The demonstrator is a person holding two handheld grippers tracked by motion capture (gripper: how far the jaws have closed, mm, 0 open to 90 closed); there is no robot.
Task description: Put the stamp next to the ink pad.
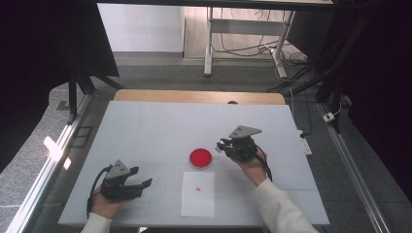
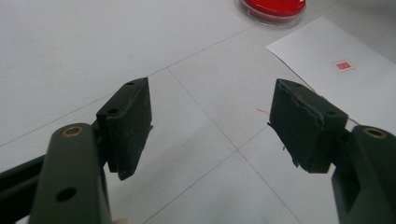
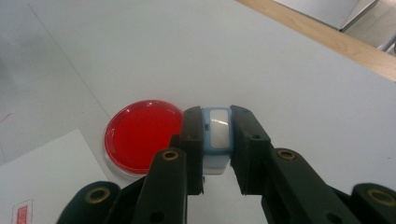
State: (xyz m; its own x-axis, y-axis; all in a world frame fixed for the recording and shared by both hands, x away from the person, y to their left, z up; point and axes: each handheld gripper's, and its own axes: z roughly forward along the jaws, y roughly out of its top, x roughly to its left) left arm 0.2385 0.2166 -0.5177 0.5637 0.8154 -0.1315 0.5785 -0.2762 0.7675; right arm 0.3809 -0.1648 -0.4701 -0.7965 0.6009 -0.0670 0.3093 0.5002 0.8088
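While your right gripper (image 3: pixel 215 154) hangs just beside the red ink pad (image 3: pixel 142 135), its jaws are pinched on a small light-blue stamp (image 3: pixel 218 135), one jaw against each long side. In the right gripper view the stamp's pale upper face points toward the camera and its white lower end sits between the jaw bases. The ink pad, a round clear-rimmed dish with a red fill, lies flat on the white table (image 3: pixel 280 70), partly hidden behind the left-hand jaw in that view. From the high view your right gripper (image 1: pixel 224 145) is held above the table just right of the ink pad (image 1: pixel 200 158), tips aimed toward it; whether the stamp touches the dish cannot be told. A white sheet of paper (image 1: pixel 197 194) lies just on your side of the ink pad, close to it but apart, and carries one small red stamp mark (image 1: pixel 197 188). Your left gripper (image 1: pixel 141 177) rests low at the left near edge of the table, well apart from the paper, with nothing in it. In the left gripper view its jaws stand wide apart, bare table between them, with the paper (image 2: pixel 327 74) and its red mark (image 2: pixel 343 65) ahead to the right and the ink pad (image 2: pixel 273 7) at the top edge.
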